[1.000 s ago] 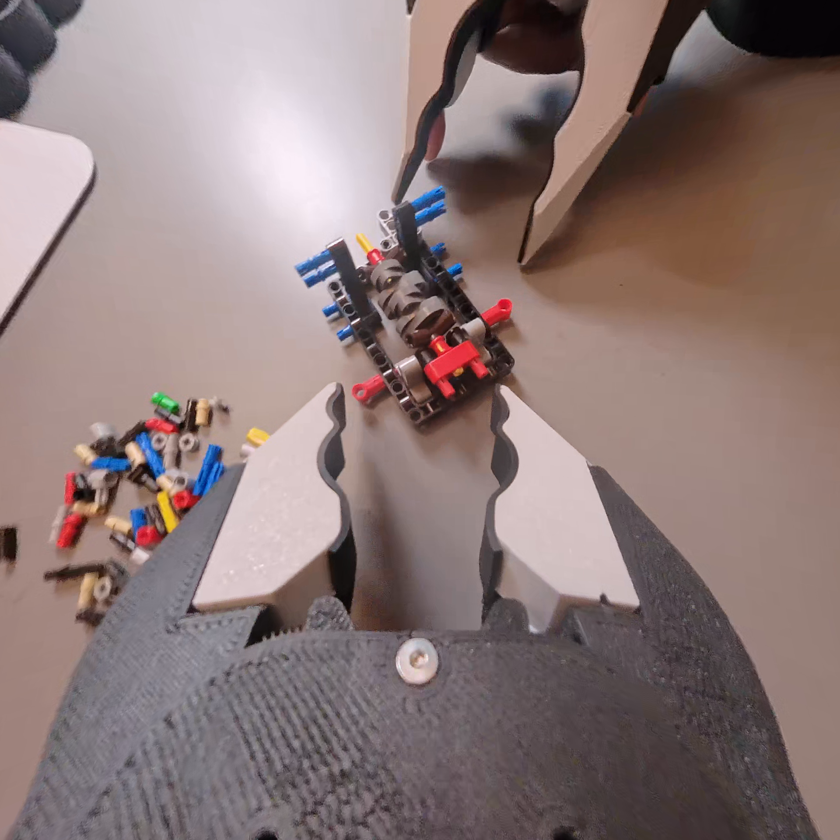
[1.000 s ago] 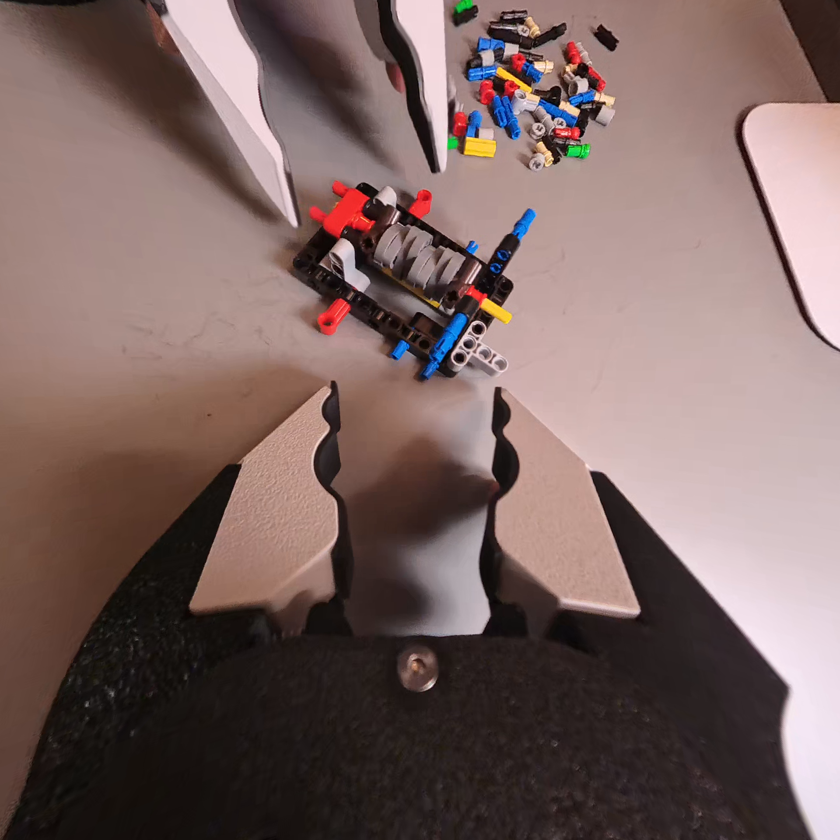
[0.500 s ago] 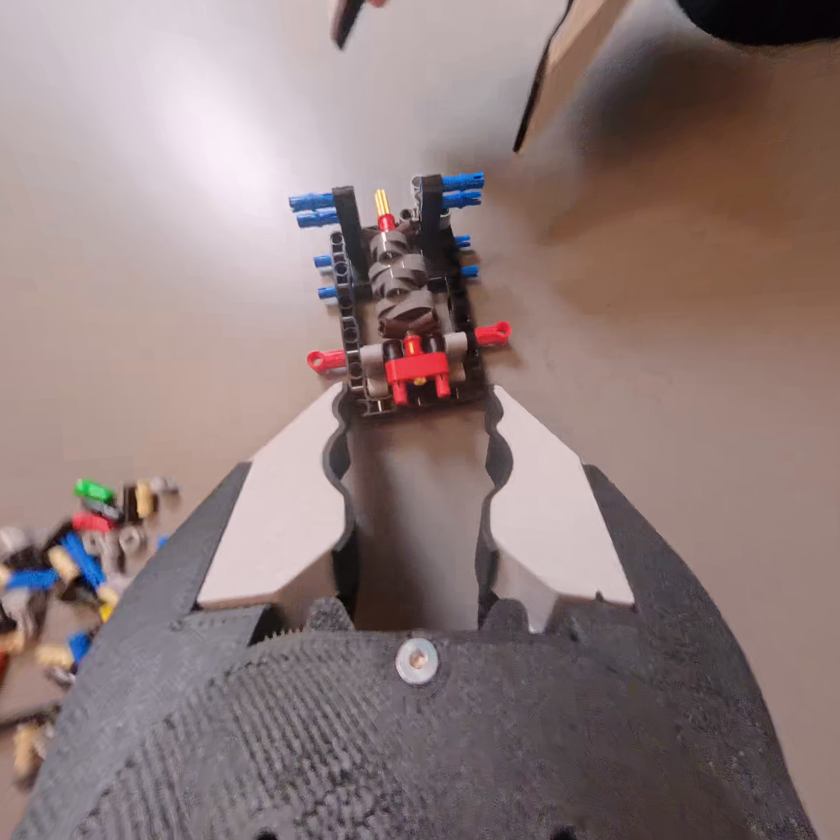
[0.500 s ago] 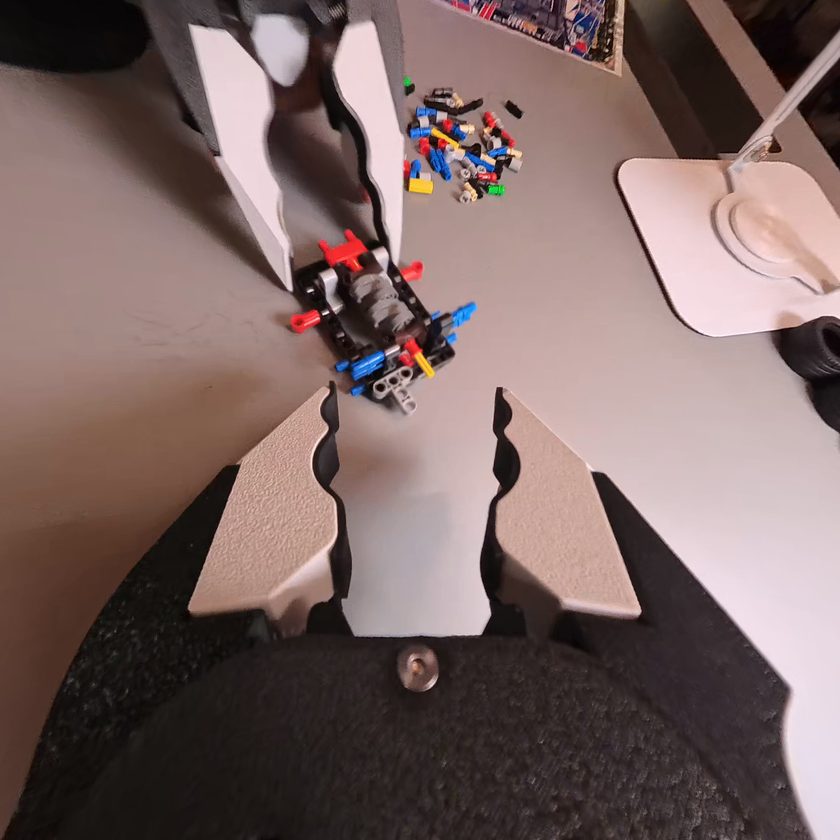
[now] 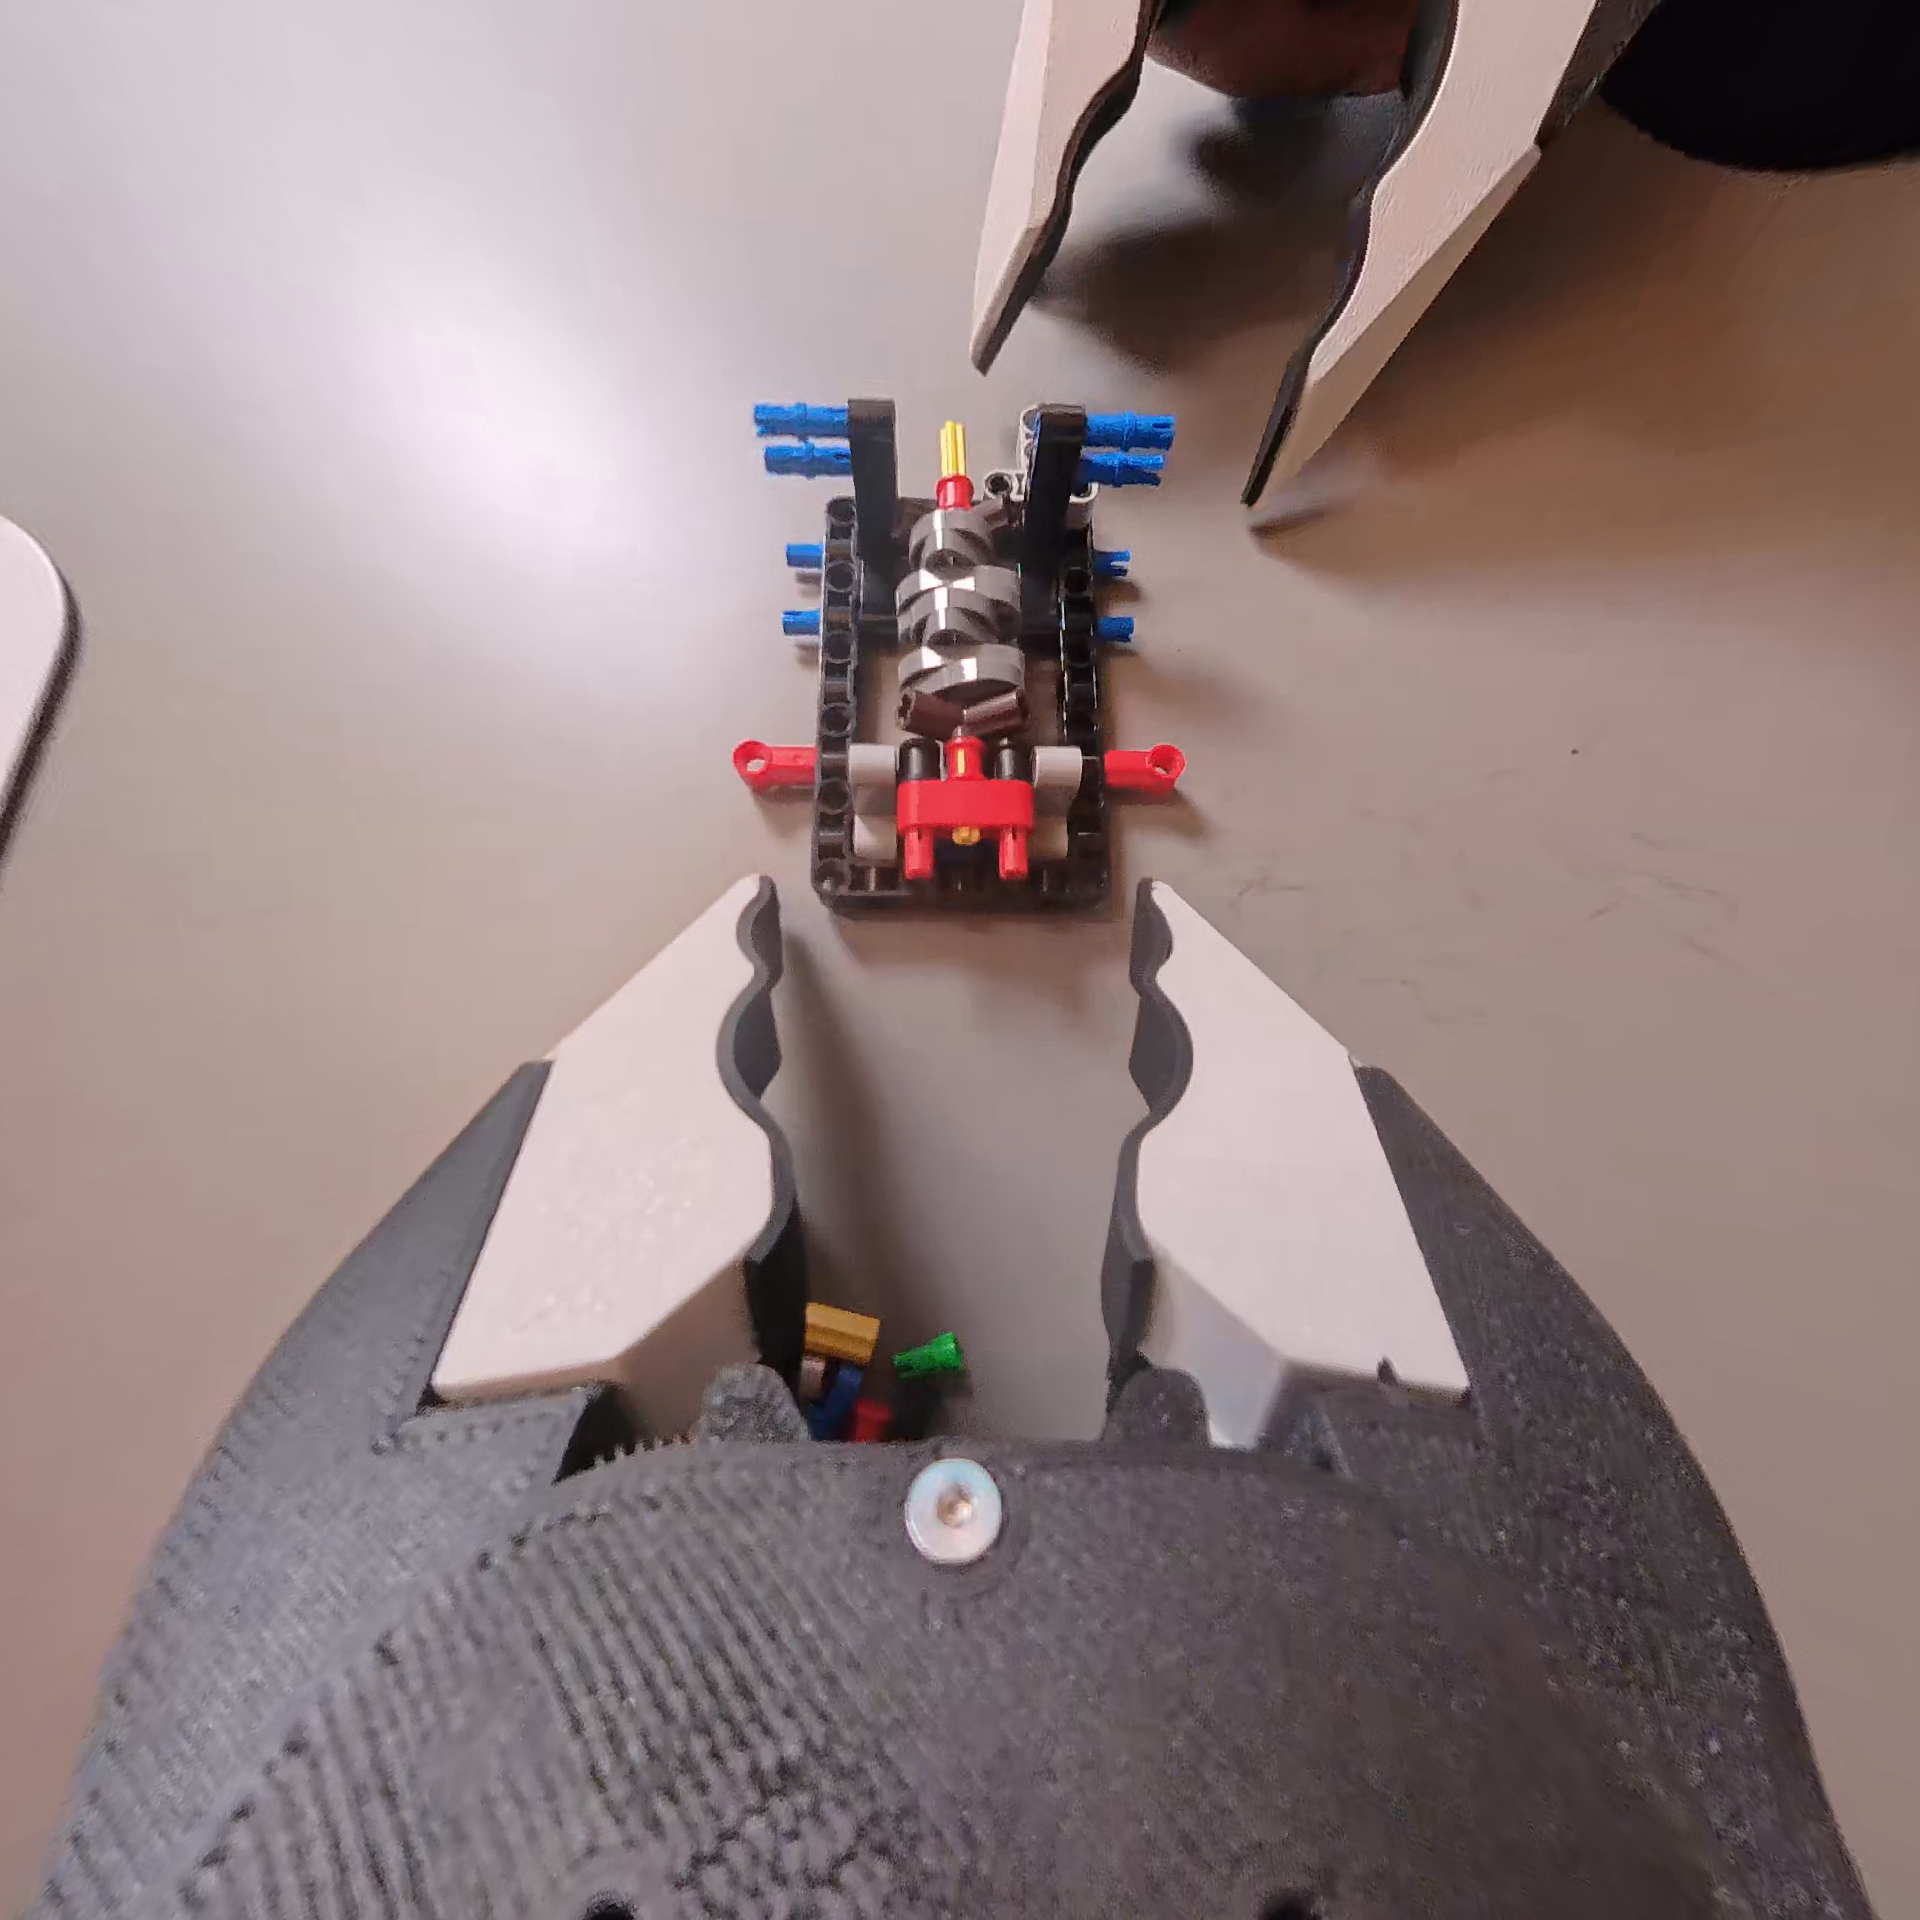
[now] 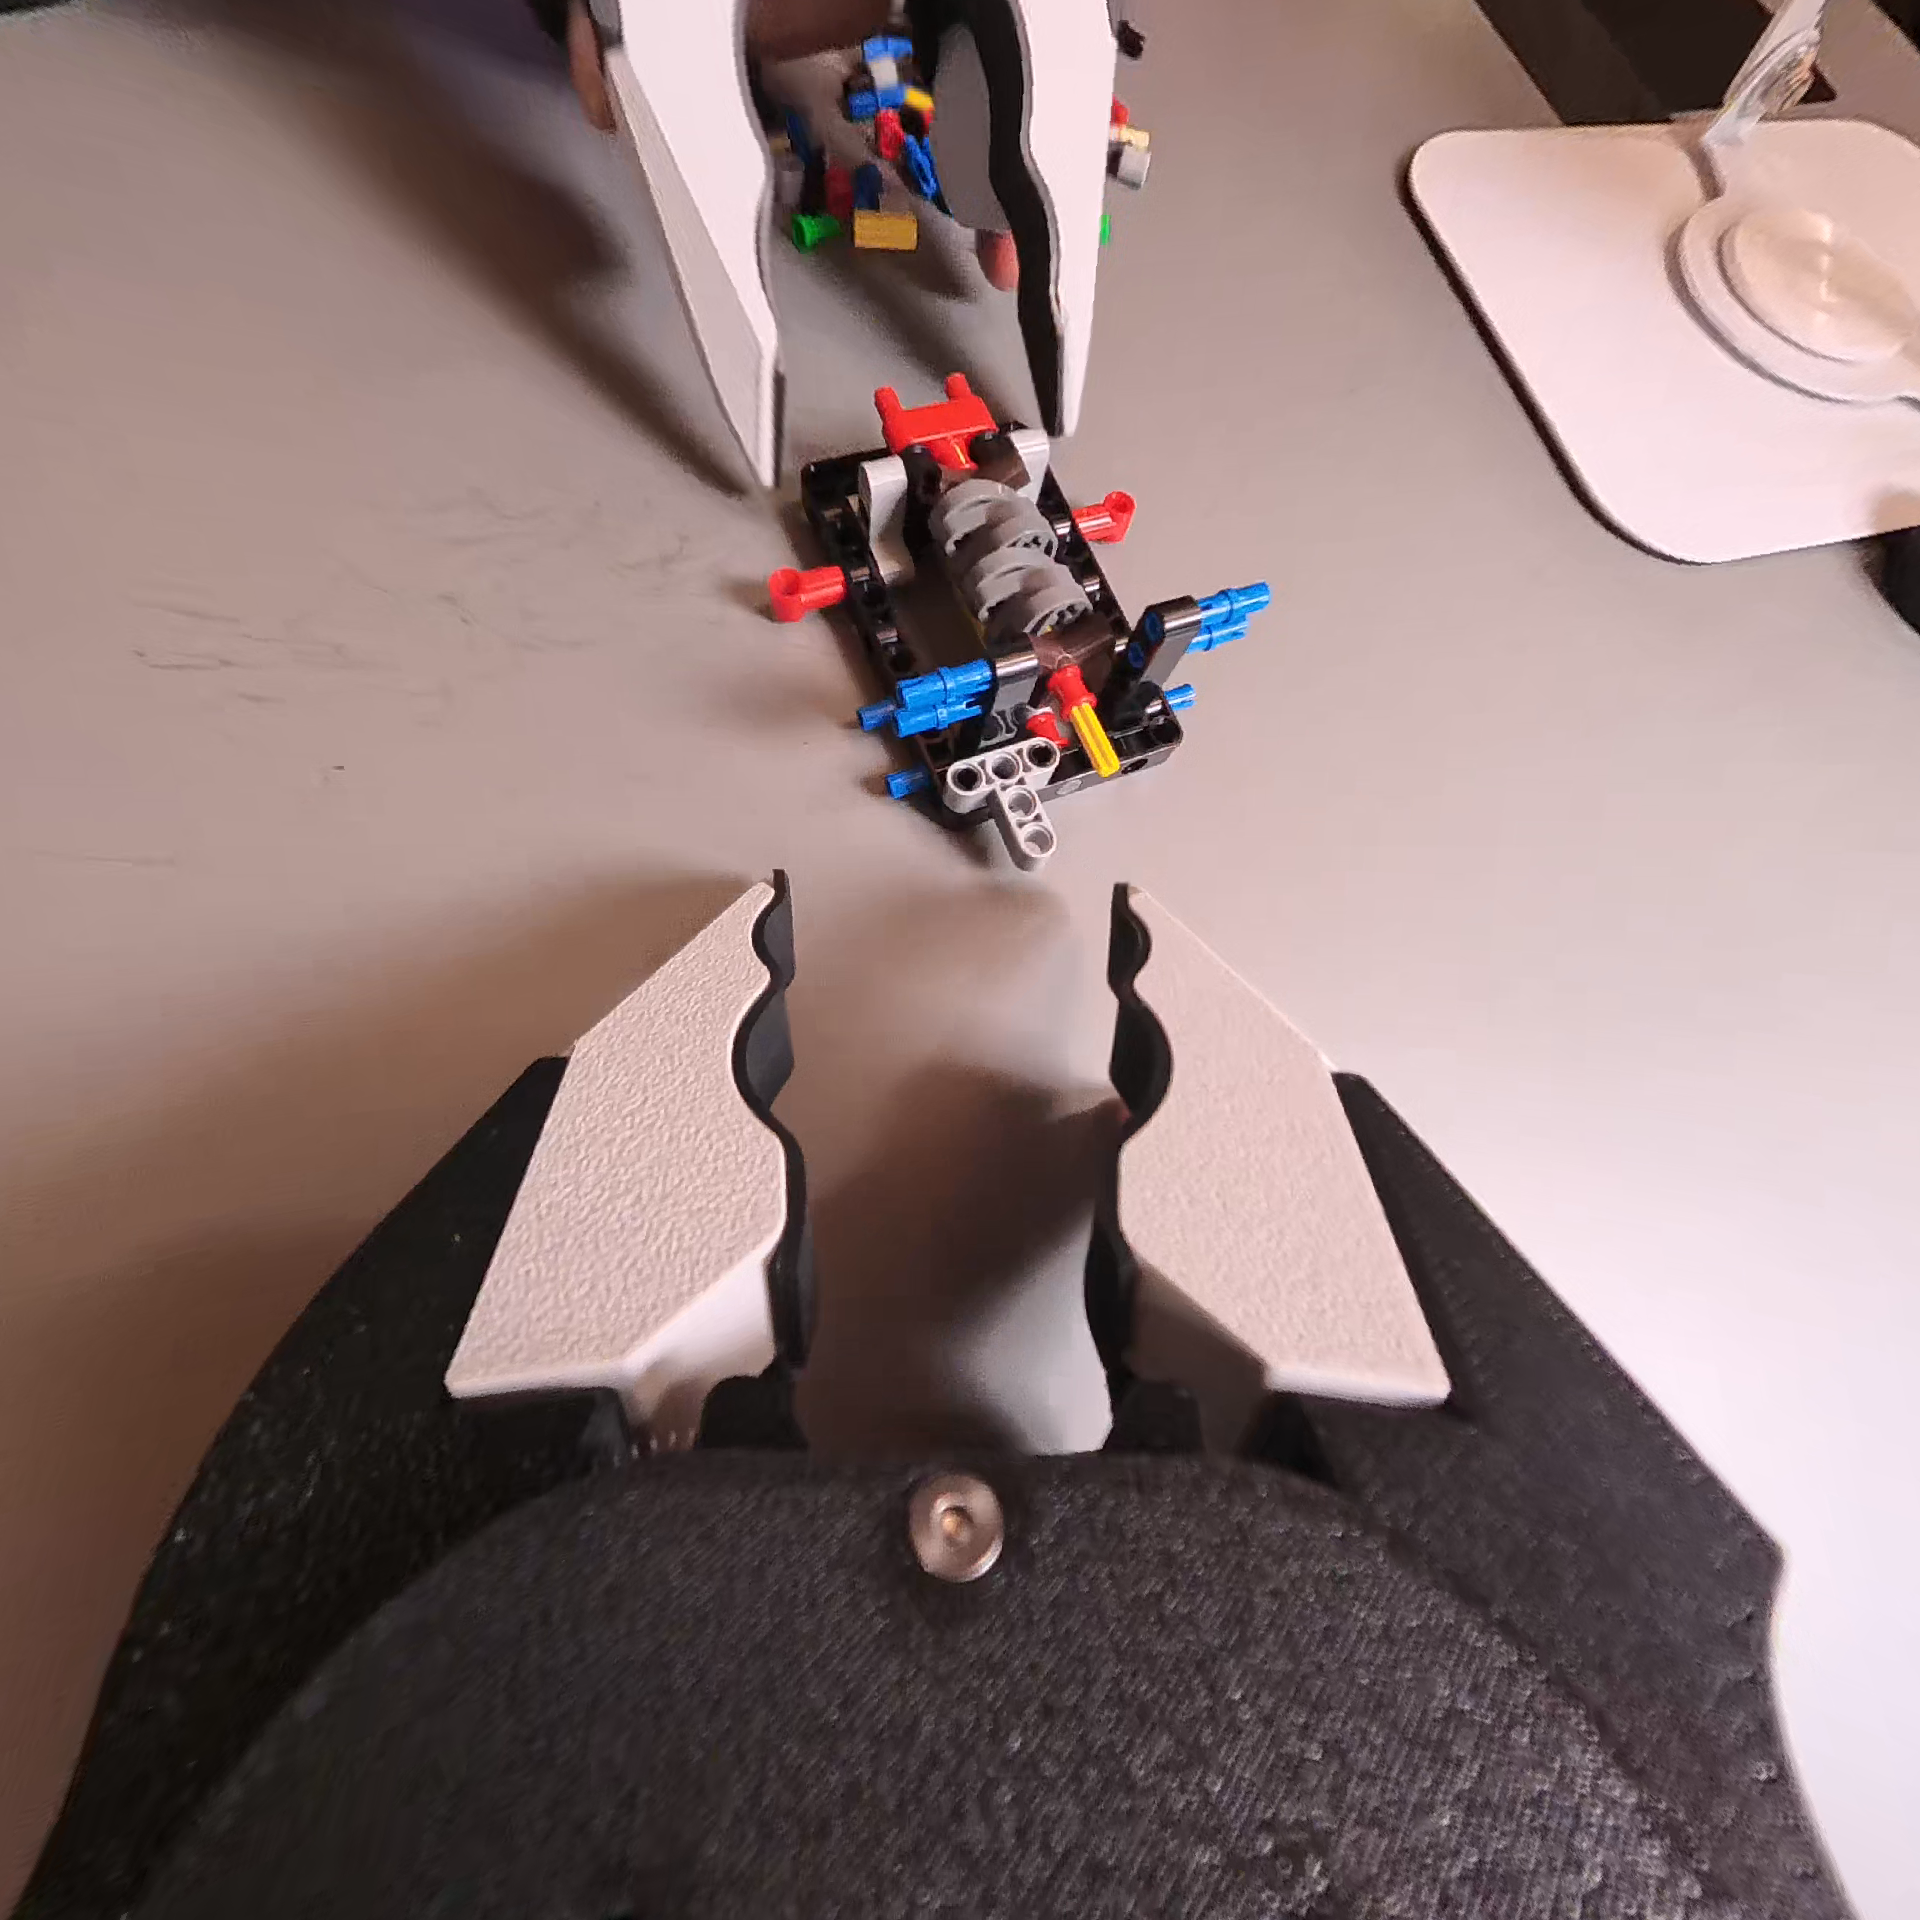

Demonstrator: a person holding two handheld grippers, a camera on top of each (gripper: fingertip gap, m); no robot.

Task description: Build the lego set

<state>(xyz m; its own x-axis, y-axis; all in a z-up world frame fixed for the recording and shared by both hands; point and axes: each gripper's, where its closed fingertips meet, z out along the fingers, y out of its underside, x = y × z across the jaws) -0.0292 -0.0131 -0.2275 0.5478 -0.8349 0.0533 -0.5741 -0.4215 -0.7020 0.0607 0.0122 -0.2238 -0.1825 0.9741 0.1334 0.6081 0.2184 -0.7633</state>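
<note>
A part-built lego assembly [image 5: 961, 665] lies flat on the grey table: a black frame with grey gears, blue pins, red pins and a yellow axle. It also shows in the right wrist view [image 6: 997, 613]. My left gripper [image 5: 956, 894] is open and empty, its tips just short of the frame's red end. My right gripper [image 6: 945, 894] is open and empty, its tips just short of the end with the grey T-shaped piece [image 6: 1013, 795]. Each gripper shows in the other's view: the right gripper [image 5: 1132, 426] and the left gripper [image 6: 914, 447].
A pile of small loose lego pieces [image 6: 883, 156] lies behind the left gripper; a few show between its fingers [image 5: 862, 1371]. A white lamp base [image 6: 1704, 312] stands at the right in the right wrist view; its corner [image 5: 26, 644] shows at the left wrist view's left edge. Spacing between my two grippers at the tips: around 11 centimetres.
Both grippers have swung into line with the assembly from opposite ends. The right gripper came back close after pulling away. The loose pile has slid from the left side to beneath the left gripper.
</note>
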